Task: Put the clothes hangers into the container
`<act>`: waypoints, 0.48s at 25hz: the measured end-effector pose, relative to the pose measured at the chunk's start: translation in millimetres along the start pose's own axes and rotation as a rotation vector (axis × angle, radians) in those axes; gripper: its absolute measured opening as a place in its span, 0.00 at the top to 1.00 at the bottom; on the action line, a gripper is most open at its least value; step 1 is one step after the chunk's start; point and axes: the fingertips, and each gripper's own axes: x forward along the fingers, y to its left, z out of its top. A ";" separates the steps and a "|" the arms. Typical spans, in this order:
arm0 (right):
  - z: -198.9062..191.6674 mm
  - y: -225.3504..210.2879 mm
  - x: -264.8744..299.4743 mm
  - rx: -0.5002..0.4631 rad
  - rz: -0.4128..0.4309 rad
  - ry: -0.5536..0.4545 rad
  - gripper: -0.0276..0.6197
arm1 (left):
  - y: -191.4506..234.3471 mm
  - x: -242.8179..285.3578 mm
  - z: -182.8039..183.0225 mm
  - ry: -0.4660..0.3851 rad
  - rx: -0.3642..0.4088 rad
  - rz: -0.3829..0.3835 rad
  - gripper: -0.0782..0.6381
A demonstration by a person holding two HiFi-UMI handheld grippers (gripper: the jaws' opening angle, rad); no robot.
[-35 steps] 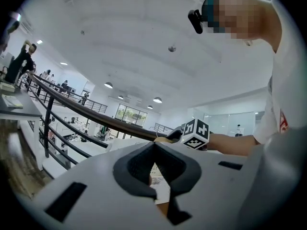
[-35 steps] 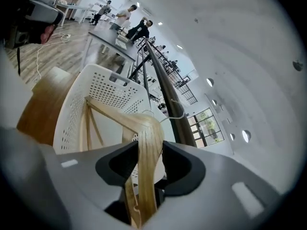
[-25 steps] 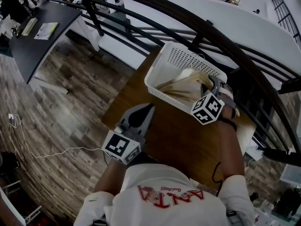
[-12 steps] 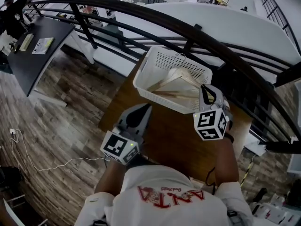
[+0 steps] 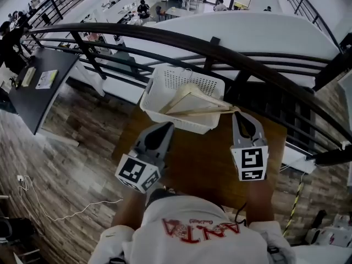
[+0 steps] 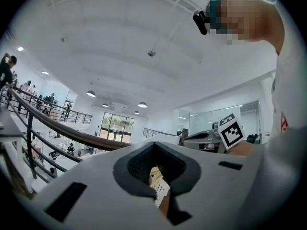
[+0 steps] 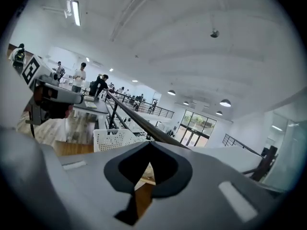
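While hangers (image 5: 195,102) in container (image 5: 165,80), red "ANTA" on shirt (image 5: 181,208)

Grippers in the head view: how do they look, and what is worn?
Left gripper and right gripper: grey tapered shells with dark openings, each bearing a white cube with black square markers. The person wears a white shirt with red print.

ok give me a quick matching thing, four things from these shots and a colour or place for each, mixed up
1 hangers
2 basket
3 railing
4 table

a black, curving past the table's far side
b brown wood, bearing the basket
c white, perforated, at the table's far edge
d pale wood, lying in the basket

Pairs: 1-d, 2-c, 3-a, 4-b
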 end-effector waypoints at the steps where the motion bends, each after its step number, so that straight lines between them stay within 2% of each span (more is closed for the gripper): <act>1: -0.1 -6.5 -10.4 0.023 -0.013 -0.023 0.95 | -7.2 3.1 1.7 -0.001 0.008 -0.010 0.88; 8: -7.3 -48.2 -72.1 0.232 -0.066 -0.160 0.95 | -49.2 21.8 11.0 -0.009 0.051 -0.074 0.88; 12: -9.4 -69.6 -92.9 0.283 -0.088 -0.198 0.95 | -68.3 30.6 13.2 -0.011 0.062 -0.091 0.88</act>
